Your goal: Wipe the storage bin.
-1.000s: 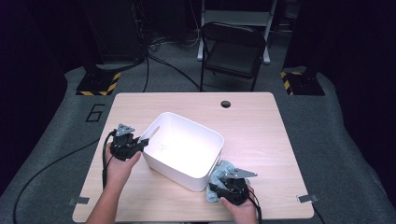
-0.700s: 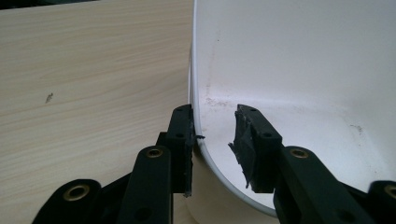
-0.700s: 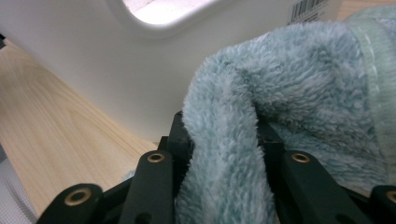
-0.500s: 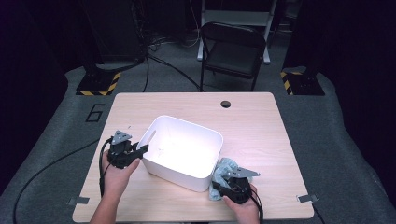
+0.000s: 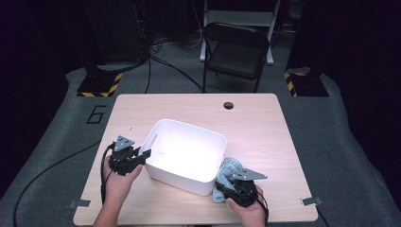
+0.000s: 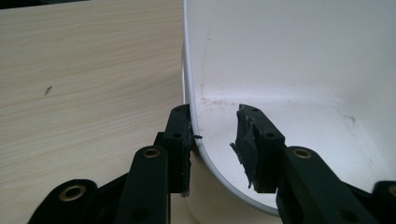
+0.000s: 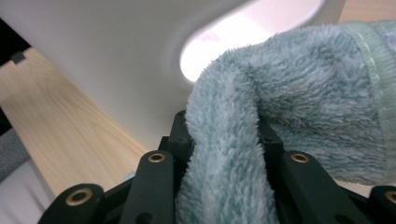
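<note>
On the pale wooden table [image 5: 265, 123] I'd re-seat my left gripper [image 5: 142, 156], jaws just opened and loosely astride the white tub [image 5: 187, 156] rim, before my right gripper [image 5: 226, 185], clamped on the light-blue towel [image 5: 229, 166] beside the tub's near-right corner, lifts it in.

Both grippers black: left gripper [image 5: 142, 155], right gripper [image 5: 226, 182] — grey three-cornered top plates, brass-ringed holes, black cables.

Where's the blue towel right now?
In the high view, the blue towel is at the table's near right, bunched against the white bin's near right corner, pinched in the right gripper.
</note>
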`<control>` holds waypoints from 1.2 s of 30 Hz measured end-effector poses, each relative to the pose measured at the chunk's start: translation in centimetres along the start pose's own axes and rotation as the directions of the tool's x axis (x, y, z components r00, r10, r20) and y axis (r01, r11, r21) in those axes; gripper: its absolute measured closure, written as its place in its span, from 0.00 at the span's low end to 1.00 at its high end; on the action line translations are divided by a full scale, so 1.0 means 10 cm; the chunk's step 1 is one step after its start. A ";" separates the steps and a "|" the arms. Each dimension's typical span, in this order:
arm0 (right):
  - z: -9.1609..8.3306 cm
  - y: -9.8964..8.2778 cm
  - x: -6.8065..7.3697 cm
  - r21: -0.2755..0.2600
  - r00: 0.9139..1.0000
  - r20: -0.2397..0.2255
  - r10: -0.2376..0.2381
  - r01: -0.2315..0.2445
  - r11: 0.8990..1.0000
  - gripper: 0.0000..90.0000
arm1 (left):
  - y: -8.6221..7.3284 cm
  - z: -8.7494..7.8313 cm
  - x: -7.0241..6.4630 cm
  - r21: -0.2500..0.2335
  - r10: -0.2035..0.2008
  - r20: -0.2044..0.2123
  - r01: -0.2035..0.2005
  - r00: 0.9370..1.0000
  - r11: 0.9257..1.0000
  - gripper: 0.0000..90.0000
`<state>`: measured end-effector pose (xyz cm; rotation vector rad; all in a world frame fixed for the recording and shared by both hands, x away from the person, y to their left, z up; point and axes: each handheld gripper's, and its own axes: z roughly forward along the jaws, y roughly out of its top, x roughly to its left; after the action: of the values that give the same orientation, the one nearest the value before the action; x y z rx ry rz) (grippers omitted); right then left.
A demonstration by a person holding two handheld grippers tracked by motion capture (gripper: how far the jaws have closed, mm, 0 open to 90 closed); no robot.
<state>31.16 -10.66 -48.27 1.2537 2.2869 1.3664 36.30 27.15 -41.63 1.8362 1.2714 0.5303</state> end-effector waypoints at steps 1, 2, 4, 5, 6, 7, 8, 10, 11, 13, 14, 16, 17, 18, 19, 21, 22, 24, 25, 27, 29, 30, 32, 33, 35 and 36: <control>-0.04 0.02 0.01 -0.012 1.000 -0.002 -0.002 0.002 1.000 0.75 | 0.00 0.00 0.00 -0.002 0.000 -0.001 0.000 1.000 1.000 0.73; -0.07 0.05 0.03 -0.024 1.000 -0.007 -0.005 0.005 1.000 0.75 | -0.01 -0.01 -0.01 0.000 0.000 -0.001 0.000 1.000 1.000 0.73; -0.14 0.09 0.05 -0.048 1.000 -0.014 -0.014 0.013 0.999 0.75 | -0.01 -0.01 -0.02 0.000 -0.002 0.000 0.002 1.000 1.000 0.73; -0.18 0.11 0.07 -0.061 1.000 -0.021 -0.016 0.015 0.998 0.75 | -0.01 -0.01 -0.02 0.004 -0.001 0.001 0.001 1.000 1.000 0.73; -0.21 0.13 0.08 -0.071 0.999 -0.025 -0.021 0.019 0.997 0.75 | -0.01 -0.01 -0.02 0.004 -0.002 0.001 0.002 1.000 1.000 0.73; -0.24 0.15 0.09 -0.077 0.999 -0.025 -0.027 0.025 0.997 0.75 | -0.01 -0.01 -0.03 0.003 -0.003 0.000 0.003 1.000 1.000 0.73; -0.27 0.16 0.10 -0.081 0.999 -0.029 -0.026 0.024 0.996 0.75 | -0.01 -0.01 -0.03 0.001 -0.004 -0.002 0.004 1.000 1.000 0.73; -0.29 0.16 0.11 -0.081 0.999 -0.040 -0.037 0.033 0.996 0.74 | -0.01 -0.01 -0.03 0.001 -0.005 -0.003 0.005 1.000 1.000 0.73; -0.29 0.16 0.10 -0.078 0.998 -0.042 -0.039 0.036 0.996 0.74 | -0.02 -0.01 -0.04 -0.009 -0.010 -0.011 0.009 1.000 1.000 0.73; -0.29 0.12 0.06 -0.085 0.998 -0.052 -0.032 0.027 0.996 0.73 | -0.02 0.00 -0.05 -0.008 -0.009 -0.017 0.009 1.000 1.000 0.73; -0.29 0.11 0.05 -0.086 0.998 -0.054 -0.019 0.014 0.996 0.73 | -0.01 -0.01 -0.05 -0.002 -0.006 -0.016 0.006 1.000 1.000 0.73; -0.29 0.09 0.04 -0.086 0.998 -0.055 -0.022 0.017 0.996 0.73 | -0.02 -0.01 -0.05 -0.002 -0.009 -0.017 0.009 1.000 1.000 0.73; -0.32 0.10 0.05 -0.080 0.998 -0.055 -0.026 0.021 0.997 0.74 | -0.02 -0.01 -0.05 0.000 -0.009 -0.017 0.009 1.000 1.000 0.73; -0.34 0.11 0.06 -0.085 0.998 -0.055 -0.035 0.030 0.996 0.74 | -0.01 -0.01 -0.05 0.001 -0.009 -0.018 0.009 1.000 1.000 0.73; -0.38 0.13 0.08 -0.089 0.998 -0.058 -0.041 0.036 0.995 0.75 | -0.01 0.00 -0.05 0.001 -0.012 -0.019 0.012 1.000 1.000 0.73; -0.44 0.17 0.12 -0.082 0.996 -0.058 -0.066 0.061 0.995 0.75 | -0.01 0.00 -0.06 0.003 -0.011 -0.025 0.011 1.000 1.000 0.73; -0.47 0.18 0.15 -0.077 0.995 -0.066 -0.077 0.072 0.994 0.75 | -0.01 0.00 -0.07 0.004 -0.011 -0.027 0.011 1.000 1.000 0.73; -0.46 0.19 0.22 -0.067 0.992 -0.064 -0.111 0.107 0.992 0.75 | -0.02 0.01 -0.08 -0.006 -0.012 -0.036 0.012 0.999 1.000 0.73; -0.44 0.18 0.25 -0.062 0.989 -0.050 -0.136 0.133 0.989 0.76 | -0.02 0.01 -0.08 -0.006 -0.011 -0.037 0.011 0.999 1.000 0.73; -0.39 0.16 0.28 -0.044 0.987 -0.034 -0.155 0.153 0.987 0.76 | -0.02 0.01 -0.08 0.000 -0.009 -0.033 0.009 0.999 1.000 0.73; -0.35 0.12 0.25 -0.028 0.989 -0.043 -0.142 0.141 0.990 0.76 | -0.02 0.00 -0.07 0.002 -0.006 -0.030 0.007 1.000 1.000 0.73; -0.35 0.12 0.25 -0.028 0.989 -0.043 -0.142 0.141 0.990 0.76 | -0.02 0.00 -0.07 0.002 -0.006 -0.030 0.007 1.000 1.000 0.73; -0.26 0.06 0.20 0.005 0.992 -0.063 -0.109 0.110 0.994 0.76 | -0.03 0.01 -0.08 -0.003 -0.004 -0.035 0.004 0.999 1.000 0.73; -0.23 0.04 0.19 0.016 0.993 -0.062 -0.101 0.102 0.995 0.76 | -0.03 0.01 -0.09 -0.006 -0.004 -0.037 0.003 0.999 1.000 0.73; -0.18 0.01 0.17 0.033 0.994 -0.058 -0.095 0.097 0.995 0.77 | -0.03 0.01 -0.09 -0.006 -0.002 -0.040 0.002 0.999 1.000 0.73; -0.15 -0.01 0.16 0.037 0.994 -0.054 -0.090 0.093 0.995 0.77 | -0.03 0.01 -0.09 -0.005 -0.003 -0.038 0.003 0.999 1.000 0.73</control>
<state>29.24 -10.44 -47.11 1.1221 2.3862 1.3438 35.81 26.36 -41.81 1.8277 1.2971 0.5681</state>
